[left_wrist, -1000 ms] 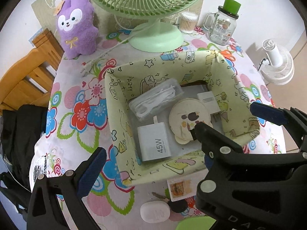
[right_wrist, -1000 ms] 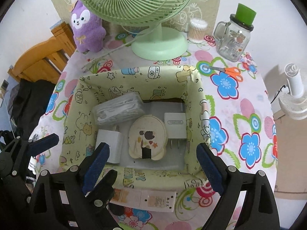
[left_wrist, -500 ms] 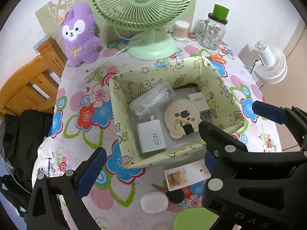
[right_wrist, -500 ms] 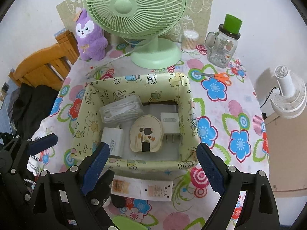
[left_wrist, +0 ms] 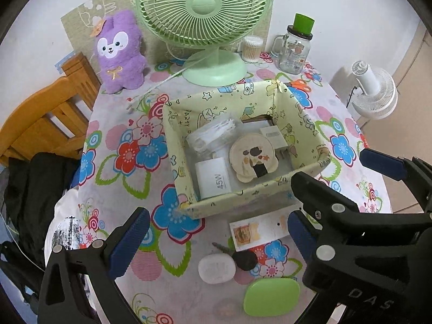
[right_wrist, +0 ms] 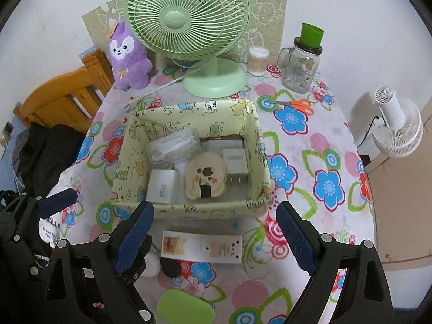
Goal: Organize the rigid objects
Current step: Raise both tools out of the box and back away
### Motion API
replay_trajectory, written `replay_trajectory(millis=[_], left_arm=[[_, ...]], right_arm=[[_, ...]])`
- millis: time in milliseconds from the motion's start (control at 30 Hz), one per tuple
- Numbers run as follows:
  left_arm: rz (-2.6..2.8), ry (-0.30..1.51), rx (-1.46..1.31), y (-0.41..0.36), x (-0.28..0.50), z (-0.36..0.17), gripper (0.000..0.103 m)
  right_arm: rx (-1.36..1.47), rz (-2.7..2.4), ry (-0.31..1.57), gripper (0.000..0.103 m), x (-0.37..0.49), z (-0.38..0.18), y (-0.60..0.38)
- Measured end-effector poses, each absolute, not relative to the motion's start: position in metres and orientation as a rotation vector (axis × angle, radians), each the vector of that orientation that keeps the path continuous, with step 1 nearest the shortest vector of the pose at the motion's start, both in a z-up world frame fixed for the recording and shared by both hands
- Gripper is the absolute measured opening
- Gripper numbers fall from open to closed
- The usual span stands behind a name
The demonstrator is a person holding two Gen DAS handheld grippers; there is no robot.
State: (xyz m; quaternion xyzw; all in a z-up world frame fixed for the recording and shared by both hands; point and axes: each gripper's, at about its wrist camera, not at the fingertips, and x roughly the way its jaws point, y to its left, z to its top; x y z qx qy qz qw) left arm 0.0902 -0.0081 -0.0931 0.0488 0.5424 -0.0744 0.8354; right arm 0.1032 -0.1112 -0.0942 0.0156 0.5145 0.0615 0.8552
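A pale green fabric box [left_wrist: 243, 199] [right_wrist: 205, 210] sits mid-table. It holds a white 45W charger [left_wrist: 216, 181] [right_wrist: 162, 186], a round coaster [left_wrist: 253, 156] [right_wrist: 206, 179], a small white plug [left_wrist: 274, 139] [right_wrist: 235, 162] and a bag of floss picks [left_wrist: 213, 135] [right_wrist: 172, 148]. In front of the box lie a white card [left_wrist: 256, 230] [right_wrist: 201, 247], a white oval case [left_wrist: 216, 268], a black key fob [left_wrist: 244, 260] [right_wrist: 170, 267] and a green oval case [left_wrist: 271, 297] [right_wrist: 185, 307]. My left gripper [left_wrist: 214, 237] and right gripper [right_wrist: 214, 235] hover open and empty above these loose items, side by side.
At the back stand a green fan [left_wrist: 202, 8], a purple plush [left_wrist: 118, 51], a glass jar [left_wrist: 295, 51] and a cotton swab tub [left_wrist: 252, 48]. Orange scissors [right_wrist: 297, 104] lie right of the box. A wooden chair [left_wrist: 46, 118] and a black garment [left_wrist: 35, 189] are left; a white fan [left_wrist: 375, 94] stands beyond the right edge.
Both grippers have drawn back and up from the box, so more of the table's near edge and the loose items shows. Both stay open; nothing was picked up.
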Motion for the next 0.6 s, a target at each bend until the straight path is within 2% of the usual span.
replay_trajectory(millis=[600], left_arm=[[-0.155,1.181,0.089,0.013,0.058,-0.112,0.103]], right_arm=[[0.039,0.116,1.065,0.094,0.06,-0.105,-0.105]])
